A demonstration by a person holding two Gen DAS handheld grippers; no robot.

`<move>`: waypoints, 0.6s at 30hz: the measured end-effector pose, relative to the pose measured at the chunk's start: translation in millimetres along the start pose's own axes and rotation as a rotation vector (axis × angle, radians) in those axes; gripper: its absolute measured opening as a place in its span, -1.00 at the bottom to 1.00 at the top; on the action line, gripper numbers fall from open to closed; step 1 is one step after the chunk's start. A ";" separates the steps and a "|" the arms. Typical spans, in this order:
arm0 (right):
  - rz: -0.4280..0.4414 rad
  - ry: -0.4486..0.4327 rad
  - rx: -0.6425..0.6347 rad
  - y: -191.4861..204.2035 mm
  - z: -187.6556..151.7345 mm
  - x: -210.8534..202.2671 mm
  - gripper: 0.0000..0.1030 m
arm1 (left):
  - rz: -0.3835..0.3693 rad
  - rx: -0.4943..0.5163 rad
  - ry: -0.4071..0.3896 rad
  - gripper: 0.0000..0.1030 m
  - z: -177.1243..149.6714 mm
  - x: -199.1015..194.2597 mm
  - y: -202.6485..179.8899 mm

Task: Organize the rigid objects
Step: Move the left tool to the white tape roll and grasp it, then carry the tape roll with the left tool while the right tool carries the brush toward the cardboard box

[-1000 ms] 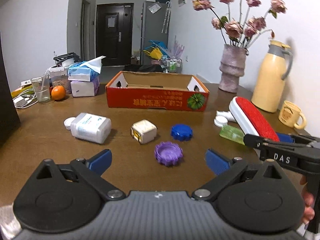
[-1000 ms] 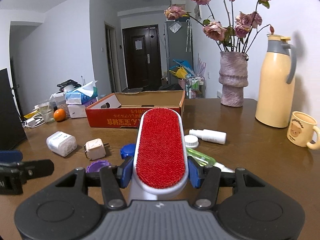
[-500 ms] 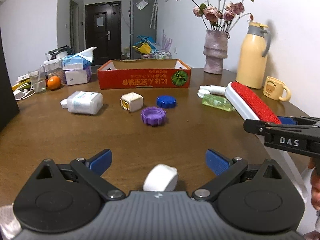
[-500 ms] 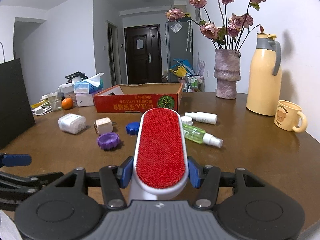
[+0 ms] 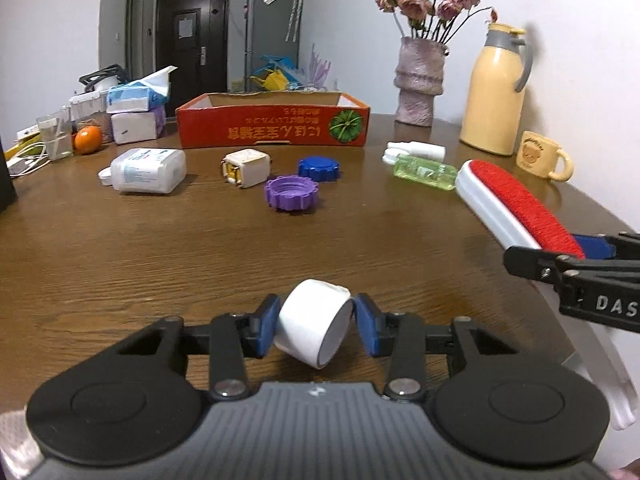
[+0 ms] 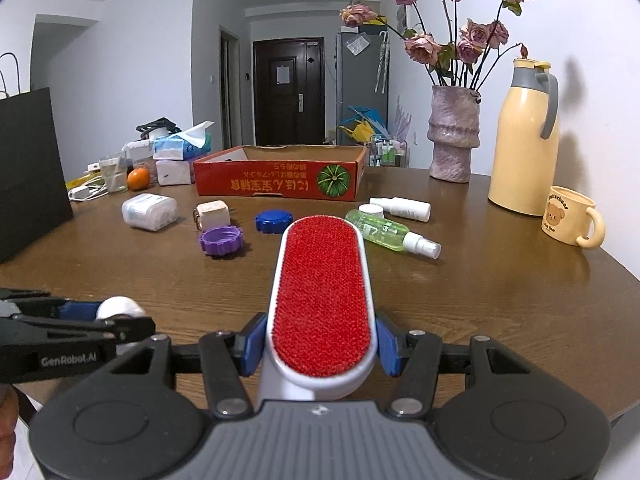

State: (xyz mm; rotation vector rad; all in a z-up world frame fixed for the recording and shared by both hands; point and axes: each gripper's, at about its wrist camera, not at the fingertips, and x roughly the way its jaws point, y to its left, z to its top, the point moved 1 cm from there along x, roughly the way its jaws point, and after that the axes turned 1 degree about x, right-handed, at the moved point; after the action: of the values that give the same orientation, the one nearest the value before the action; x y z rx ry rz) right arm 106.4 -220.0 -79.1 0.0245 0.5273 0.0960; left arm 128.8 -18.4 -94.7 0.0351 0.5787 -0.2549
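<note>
Left gripper [image 5: 314, 322]: jaws having just been closing, now pinching a white cap [image 5: 316, 320] by its round sides, blue pads pressing on both flanks; cap tilting, open mouth facing the camera, low over the near edge of the desk [image 5: 160, 248].
Reason for that hold: gripping across the round wall, likely giving two firm contact lines on a smooth, hard piece.
Right gripper [image 6: 320, 346]: jaws standing partly closed, clamping a lint brush [image 6: 322, 296] by the white sides near its handle end; red bristle face pointing up, long body reaching forward over the desk.
Reason for that hold: squeezing the narrow rigid rim and not the bristles, probably keeping the long body from swinging.
Box [image 6: 280, 180]: sitting open-topped at the far middle of the desk, seemingly serving as the collecting place.
Still waiting loose in front of the box: purple lid [image 5: 291, 193], blue lid [image 5: 319, 168], white bottle [image 5: 148, 170], green spray bottle [image 6: 384, 232], small white spray bottle [image 6: 400, 208], small cream block [image 5: 246, 168].
Step in hand: apparently carrying both held pieces toward the box.
</note>
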 end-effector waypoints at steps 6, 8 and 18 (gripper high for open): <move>-0.002 0.007 -0.003 0.5 1.7 3.9 0.06 | -0.003 0.008 -0.045 -0.20 4.1 -6.3 -1.6; -0.001 0.010 -0.006 0.9 2.7 6.0 0.06 | 0.000 0.002 -0.049 -0.20 6.8 -6.1 -0.2; -0.005 0.019 -0.007 1.6 14.8 23.6 0.06 | 0.016 -0.010 -0.071 -0.20 31.0 0.5 8.2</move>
State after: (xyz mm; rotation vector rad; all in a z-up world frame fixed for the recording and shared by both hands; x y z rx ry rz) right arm 134.0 -216.1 -78.0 0.0153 0.5458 0.0934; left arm 147.9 -13.8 -69.3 0.0210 0.5084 -0.2373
